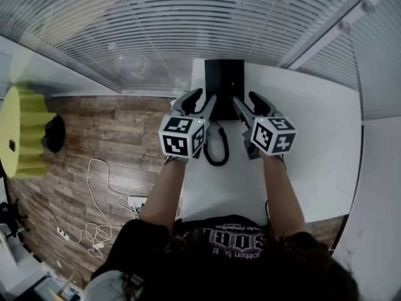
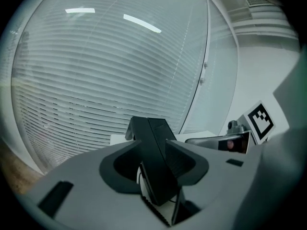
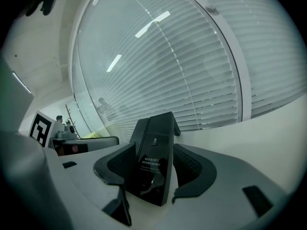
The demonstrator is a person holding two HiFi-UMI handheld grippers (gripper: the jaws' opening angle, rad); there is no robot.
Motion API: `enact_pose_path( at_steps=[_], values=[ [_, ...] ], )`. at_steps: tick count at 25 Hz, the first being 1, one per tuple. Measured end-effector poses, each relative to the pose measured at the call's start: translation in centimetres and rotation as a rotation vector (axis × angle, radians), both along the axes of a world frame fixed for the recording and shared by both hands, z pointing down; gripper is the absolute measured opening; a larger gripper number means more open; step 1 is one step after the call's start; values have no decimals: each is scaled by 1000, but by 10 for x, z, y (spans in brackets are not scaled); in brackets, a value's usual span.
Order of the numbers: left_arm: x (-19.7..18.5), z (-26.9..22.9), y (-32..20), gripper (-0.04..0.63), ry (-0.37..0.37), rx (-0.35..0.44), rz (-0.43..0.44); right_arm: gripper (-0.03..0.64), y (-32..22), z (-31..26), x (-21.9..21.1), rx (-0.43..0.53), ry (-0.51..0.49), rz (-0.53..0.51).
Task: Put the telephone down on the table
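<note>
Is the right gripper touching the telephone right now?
Touching. In the right gripper view the telephone stands between the jaws of the right gripper, its ribbed pads pressed against the telephone's sides, no gap.

**Right gripper clasping the telephone**

The right gripper (image 3: 153, 148) is pinching the black telephone (image 3: 158, 126) between its two dark jaws, with both pads pressing on the housing's sides. The telephone is standing slightly tilted, its top leaning toward the right jaw and rising beyond the jaw tips. Ahead and to the right, a white table (image 3: 273, 128) is running up to slatted blinds (image 3: 192, 56). On the left, the left gripper (image 3: 91, 143) is reaching in beside the jaws.
</note>
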State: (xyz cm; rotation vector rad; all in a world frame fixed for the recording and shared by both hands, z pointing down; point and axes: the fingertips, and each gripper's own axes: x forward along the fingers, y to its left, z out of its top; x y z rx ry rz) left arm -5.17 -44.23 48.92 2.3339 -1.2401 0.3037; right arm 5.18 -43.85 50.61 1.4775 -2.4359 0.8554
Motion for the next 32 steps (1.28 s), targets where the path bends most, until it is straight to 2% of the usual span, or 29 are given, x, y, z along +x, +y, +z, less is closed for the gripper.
enact_pose_path(
  at_steps=[5,9,14,22,32],
  values=[
    [6,-19,18,85,5,35,1,243,15,-25,-2,60,-22,-18],
    [15,-29,31,47,-15,64,6,154,26,-43,-2,108,-19,-20],
    [18,-44,47,26,-12,87,-21,82,42,-60,-5,159,-15,-25],
    [23,-77,78,5,-50,160,-44,52,70,-85,-6,223,-14,-28],
    [35,-98,118,3,-44,210,-61,37,110,-111,4,282,-9,-29]
  ],
)
